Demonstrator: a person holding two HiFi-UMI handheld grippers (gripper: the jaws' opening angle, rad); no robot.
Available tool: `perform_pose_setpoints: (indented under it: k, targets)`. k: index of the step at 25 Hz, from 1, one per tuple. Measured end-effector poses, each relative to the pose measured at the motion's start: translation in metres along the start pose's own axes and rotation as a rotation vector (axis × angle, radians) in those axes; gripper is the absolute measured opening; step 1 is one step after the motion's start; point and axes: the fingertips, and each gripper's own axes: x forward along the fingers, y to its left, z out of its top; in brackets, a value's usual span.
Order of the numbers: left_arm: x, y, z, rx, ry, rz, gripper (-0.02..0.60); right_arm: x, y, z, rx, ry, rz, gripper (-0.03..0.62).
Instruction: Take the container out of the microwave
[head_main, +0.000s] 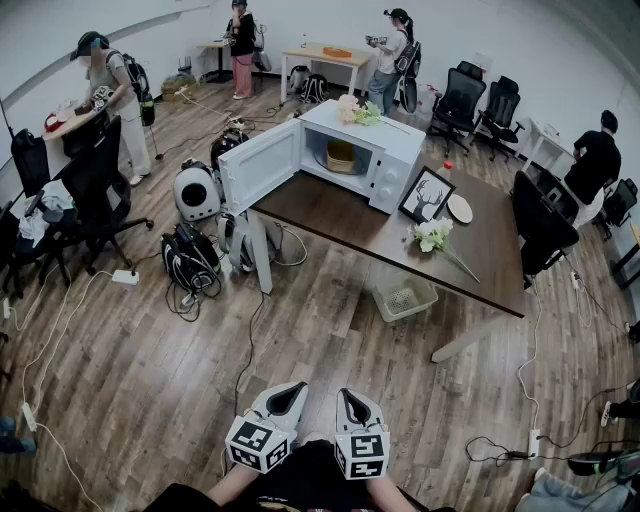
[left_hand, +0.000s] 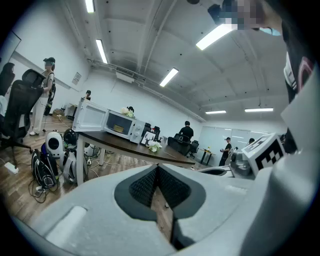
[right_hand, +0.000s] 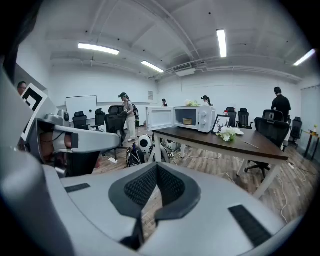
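The white microwave stands at the far left end of a brown table, its door swung wide to the left. Inside sits a tan container. Both grippers hover over the wooden floor close to my body, far from the table. My left gripper and right gripper are side by side, both shut and holding nothing. From the left gripper view the microwave is small and distant. In the right gripper view the container shows in the microwave.
On the table are a framed deer picture, a plate and white flowers. A basket sits under it. Bags, a white round case and cables lie left of the table. Office chairs and several people ring the room.
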Motion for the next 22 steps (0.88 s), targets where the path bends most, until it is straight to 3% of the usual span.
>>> perform_pose_setpoints:
  k: [8, 15, 22]
  targets:
    - [-0.009, -0.003, 0.000, 0.010, -0.009, 0.022, 0.009, -0.003, 0.007, 0.001, -0.010, -0.011, 0.015, 0.006]
    - [-0.012, -0.003, -0.003, -0.027, -0.023, 0.051, 0.009, -0.004, 0.000, 0.003, 0.023, -0.028, 0.028, 0.008]
    - [0.005, -0.003, -0.003, -0.014, -0.020, 0.022, 0.009, 0.004, -0.007, -0.001, 0.006, -0.011, 0.020, 0.008]
